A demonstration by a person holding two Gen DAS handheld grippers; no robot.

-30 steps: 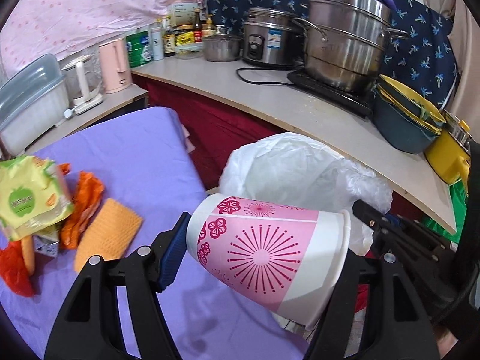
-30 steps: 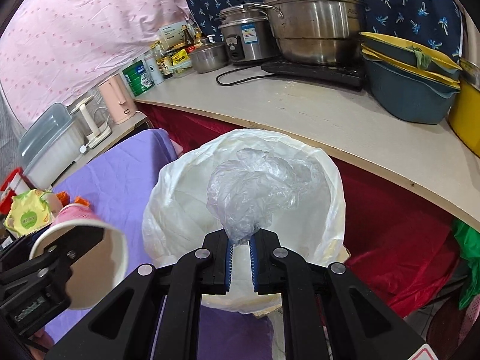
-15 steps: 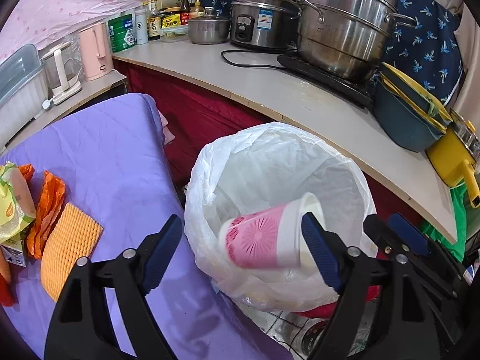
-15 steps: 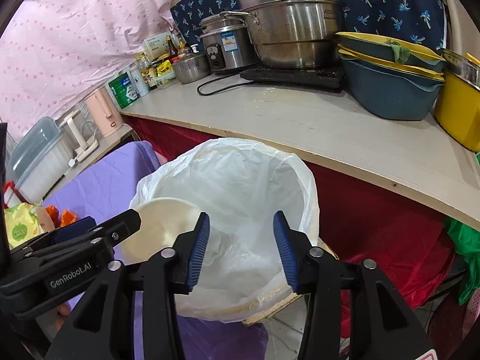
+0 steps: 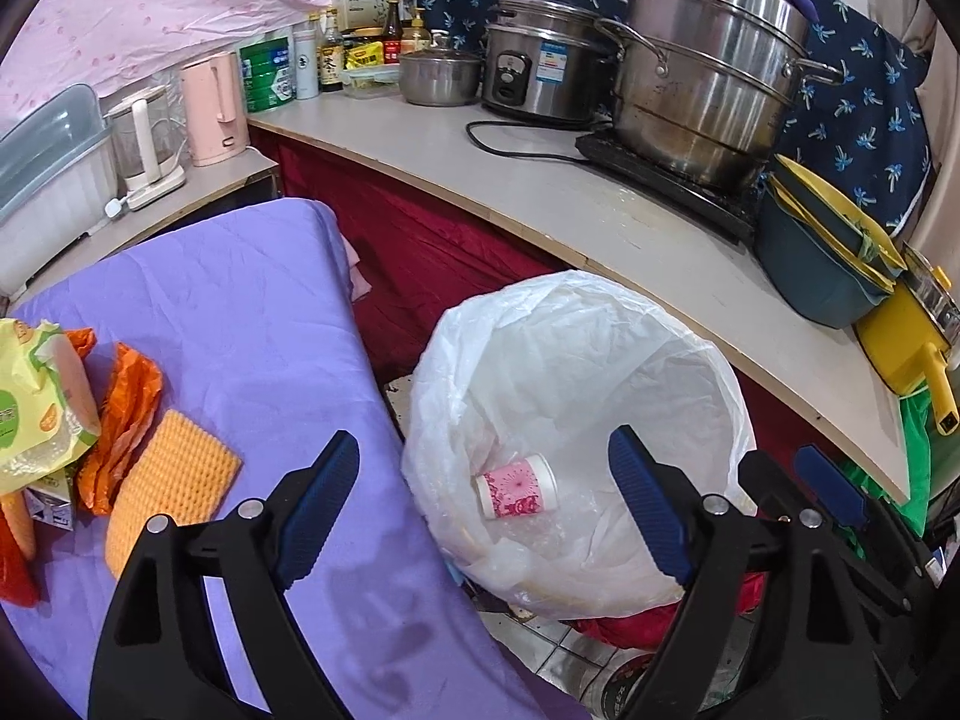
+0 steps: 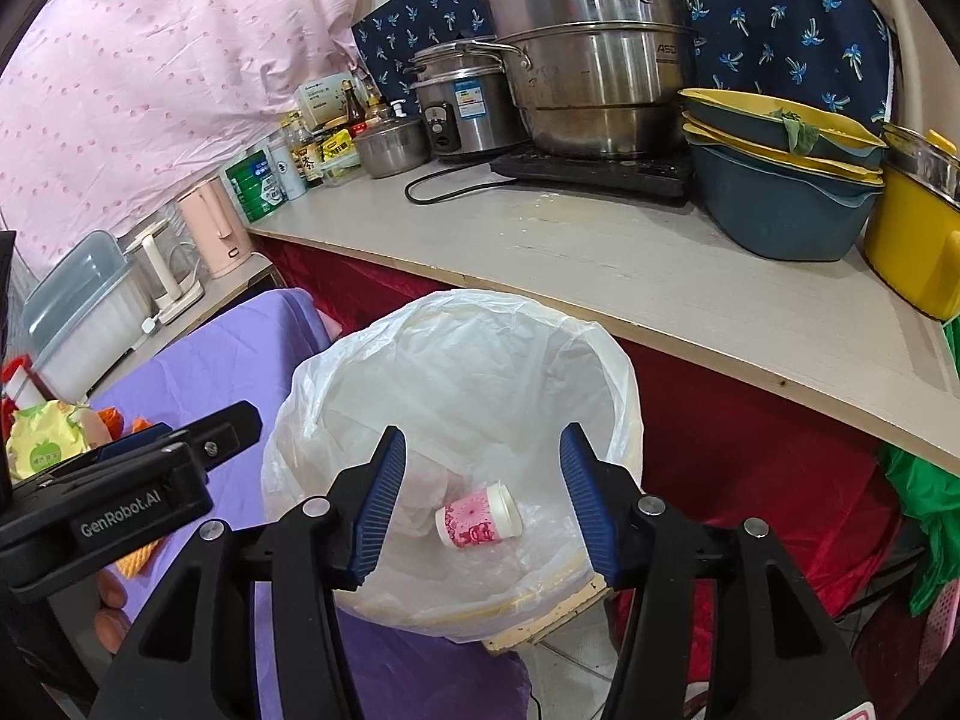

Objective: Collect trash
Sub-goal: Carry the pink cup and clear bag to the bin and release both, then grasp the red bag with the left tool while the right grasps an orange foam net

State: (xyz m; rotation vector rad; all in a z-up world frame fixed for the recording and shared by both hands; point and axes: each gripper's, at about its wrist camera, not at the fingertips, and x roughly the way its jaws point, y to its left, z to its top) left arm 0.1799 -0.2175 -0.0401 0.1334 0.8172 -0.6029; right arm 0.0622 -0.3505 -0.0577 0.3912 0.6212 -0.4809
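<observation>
Trash lies at the bottom of the white bag: a pink paper cup on its side, touching the thin clear plastic under it. That bag lines a bin, and everything else sits around it. Both tools hang over the bag's mouth. The left tool has its blue pads far apart and nothing between them; its jaws have just been opening. The right tool is also spread, less wide, and it holds nothing; its jaws have just been opening too. From the right tool's camera the cup shows far down between its pads, well apart from them. Beside the bag, on the left, is a surface with a purple cloth. More trash lies there: a yellow sponge, an orange wrapper and a green and yellow packet. Behind the bag a long pale surface carries big steel pots and stacked bowls.
</observation>
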